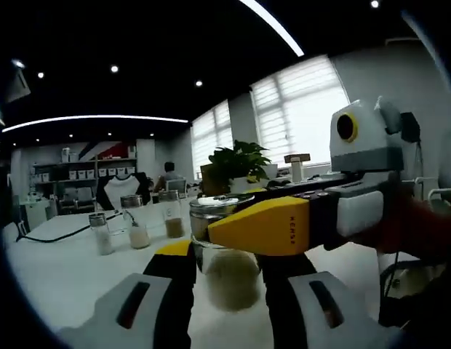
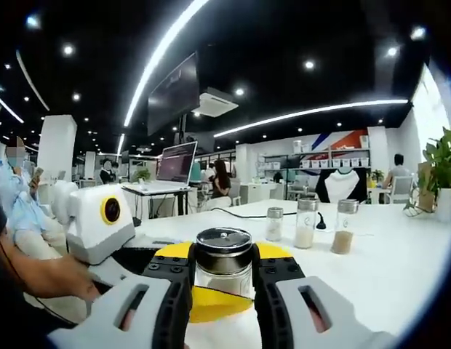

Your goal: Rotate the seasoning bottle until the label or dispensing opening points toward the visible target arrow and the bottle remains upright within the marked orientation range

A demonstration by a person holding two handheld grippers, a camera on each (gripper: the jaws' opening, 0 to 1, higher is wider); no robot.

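A glass seasoning bottle (image 1: 229, 280) with beige powder and a metal lid (image 2: 223, 242) stands upright on the white table (image 1: 58, 280). In the left gripper view my left gripper (image 1: 229, 267) is shut on the bottle's lower glass body. My right gripper (image 1: 225, 217) reaches in from the right, its yellow jaw lying across the bottle's top. In the right gripper view my right gripper (image 2: 223, 270) is shut on the bottle just under the lid. The left gripper (image 2: 211, 294) comes in from the left, its yellow jaws around the bottle lower down.
Three more shaker bottles (image 1: 138, 229) (image 2: 306, 222) stand in a row farther back on the table (image 2: 400, 280). A black cable (image 1: 51, 234) runs behind them. A potted plant (image 1: 240, 163) stands by the window. A hand (image 2: 36, 280) holds the left gripper. Office desks lie beyond.
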